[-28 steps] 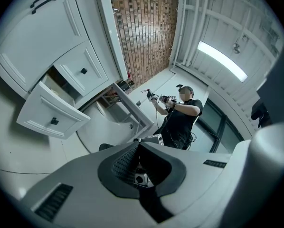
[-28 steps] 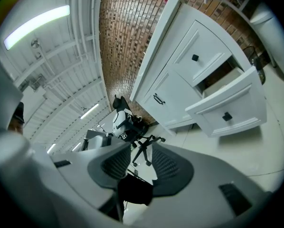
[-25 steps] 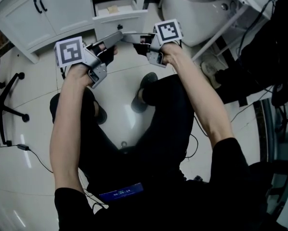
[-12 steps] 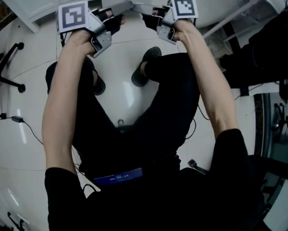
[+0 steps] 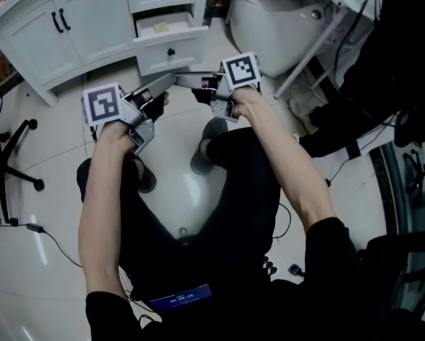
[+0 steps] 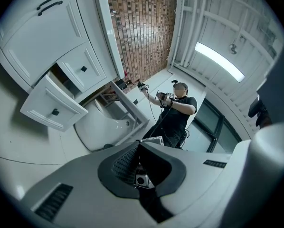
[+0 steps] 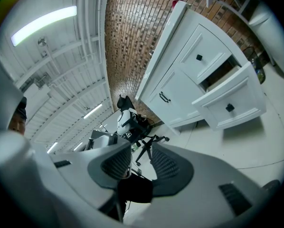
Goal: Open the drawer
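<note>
The white cabinet has its middle drawer pulled out, with a pale slip of paper lying inside; the black-knobbed front also shows in the left gripper view as the open drawer and in the right gripper view as the open drawer. My left gripper hangs in front of and below that drawer, its jaws together and nothing in them. My right gripper points toward it, tips almost meeting. The right gripper keeps a narrow gap between its pads with nothing held. Neither gripper touches the drawer.
A white toilet stands right of the cabinet. An office chair base and cables lie on the tiled floor at left. My shoes are below the grippers. Another person stands further off, and dark-clothed legs are at right.
The head camera swung up and back down. Both grippers now sit a little farther back from the drawer front. The drawer stays open throughout.
</note>
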Tool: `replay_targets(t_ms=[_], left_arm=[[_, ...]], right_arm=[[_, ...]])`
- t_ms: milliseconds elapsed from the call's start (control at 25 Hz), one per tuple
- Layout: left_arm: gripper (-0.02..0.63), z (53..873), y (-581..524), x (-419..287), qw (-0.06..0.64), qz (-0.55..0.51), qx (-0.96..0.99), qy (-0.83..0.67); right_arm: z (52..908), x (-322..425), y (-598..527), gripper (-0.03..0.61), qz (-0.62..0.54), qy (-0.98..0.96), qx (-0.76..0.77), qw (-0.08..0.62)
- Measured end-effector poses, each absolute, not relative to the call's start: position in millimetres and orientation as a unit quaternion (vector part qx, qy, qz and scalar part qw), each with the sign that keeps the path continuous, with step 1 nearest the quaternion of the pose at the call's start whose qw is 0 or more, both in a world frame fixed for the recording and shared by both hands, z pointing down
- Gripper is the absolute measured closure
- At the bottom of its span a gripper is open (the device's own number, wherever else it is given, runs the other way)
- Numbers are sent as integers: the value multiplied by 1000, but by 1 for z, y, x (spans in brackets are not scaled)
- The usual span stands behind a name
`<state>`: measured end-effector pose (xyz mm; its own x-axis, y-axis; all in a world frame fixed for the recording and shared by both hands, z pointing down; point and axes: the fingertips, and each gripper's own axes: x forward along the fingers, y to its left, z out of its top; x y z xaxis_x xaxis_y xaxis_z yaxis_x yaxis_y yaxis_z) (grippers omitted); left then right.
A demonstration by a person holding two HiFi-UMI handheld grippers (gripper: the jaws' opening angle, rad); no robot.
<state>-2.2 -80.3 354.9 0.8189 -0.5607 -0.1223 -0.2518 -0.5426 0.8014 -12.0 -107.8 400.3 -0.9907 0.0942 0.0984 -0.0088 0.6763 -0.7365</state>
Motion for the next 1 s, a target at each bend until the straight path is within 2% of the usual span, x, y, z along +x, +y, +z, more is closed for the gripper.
replay_targets(t_ms=[1000], left_arm=[[624,361,-81,-7,415,-182,857,-247]], right_arm=[[405,-10,-105,443,406,-911,-22,64]])
